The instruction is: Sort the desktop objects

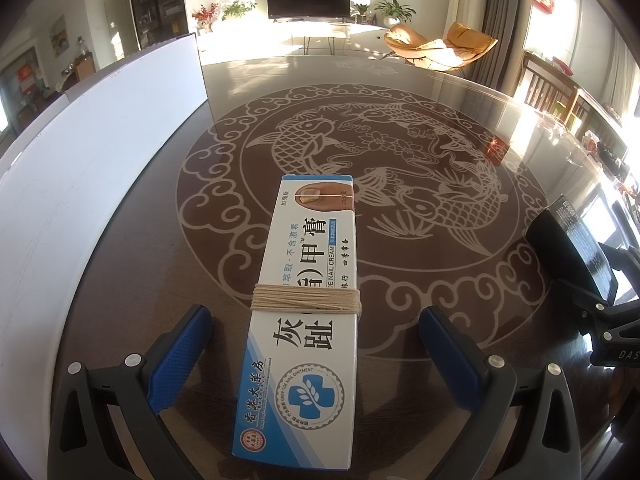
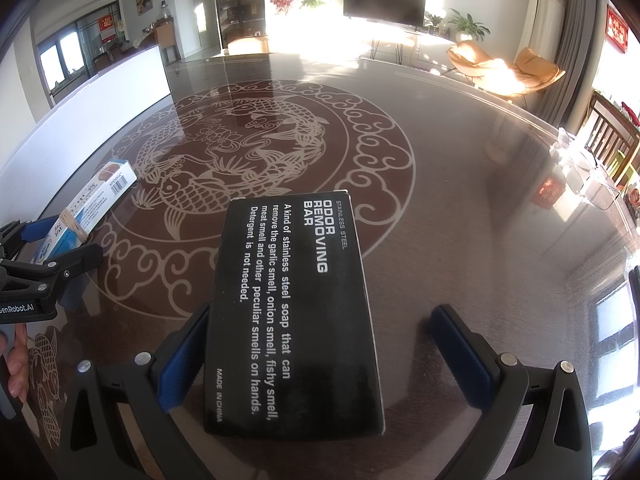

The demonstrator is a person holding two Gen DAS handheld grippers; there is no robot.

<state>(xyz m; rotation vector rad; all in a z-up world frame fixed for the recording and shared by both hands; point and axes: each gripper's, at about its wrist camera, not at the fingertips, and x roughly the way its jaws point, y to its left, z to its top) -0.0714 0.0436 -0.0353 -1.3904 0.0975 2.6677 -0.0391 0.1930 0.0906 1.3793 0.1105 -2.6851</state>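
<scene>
- My left gripper (image 1: 314, 330) is spread wide, its blue textured pads standing clear on both sides of the cream box (image 1: 304, 312), touching neither long edge.
- That box is a long, slim white and blue carton lying flat on the counter (image 1: 460, 140), with pale twine (image 1: 306, 299) wound around its middle.
- My right gripper (image 2: 320, 344) is also wide open around the soap box (image 2: 294, 316), a flat, matte black cardboard rectangle with white lettering; the left pad sits just beside its edge, and I cannot tell whether they touch, while the right pad is well apart.
- The counter is dark and glossy, inlaid with a pale round fish-and-cloud pattern.
- A smooth white board (image 1: 92, 168) stands upright along the counter's left side.
</scene>
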